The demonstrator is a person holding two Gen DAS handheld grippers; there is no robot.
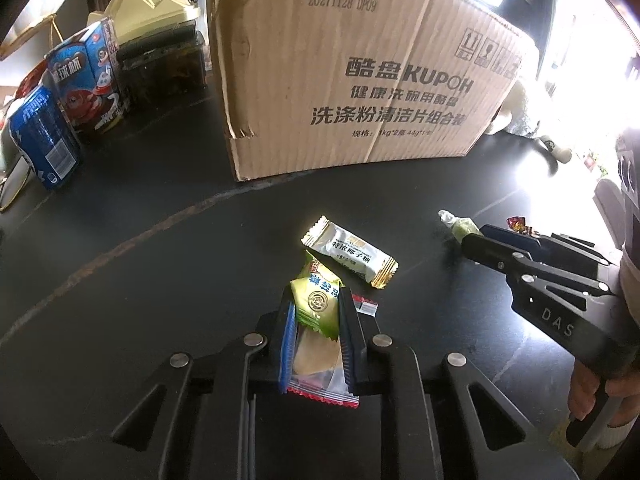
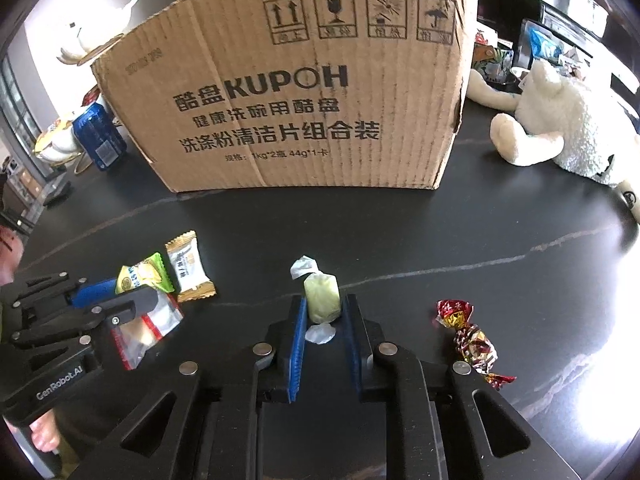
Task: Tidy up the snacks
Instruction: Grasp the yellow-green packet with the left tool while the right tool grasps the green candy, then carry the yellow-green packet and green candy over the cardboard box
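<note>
Two grippers down low over the desk (image 2: 460, 232), both loaded. Left gripper (image 1: 318, 312), bottom centre of its own view, pinching a green-yellow snack packet (image 1: 316, 304) together with a clear red-edged packet (image 1: 320, 372) between its blue-lined fingers (image 1: 289, 344). Right gripper (image 2: 323, 312), bottom centre of the right wrist view, pressed against a pale green twist-wrapped candy (image 2: 321, 294), only the tips on it, white twisted ends sticking out front and back.

Just beyond the left gripper, a white-and-gold candy bar (image 1: 352, 256) flat on the desk, touching or nearly touching the green packet. Lower right of the right wrist view, a red-and-gold foil candy (image 2: 472, 340) lying loose, near the fingers but apart. Further up, filling the upper centre, the KUPOH cardboard box (image 2: 300, 100), probably the drop-off.

Risks from here: two packets in one pinch, slick film on film, so the clear one likely to slide out on the lift. Shallow tip hold on the round candy, easy to squirt forward. Tall box wall, easy to clip on the way over.
</note>
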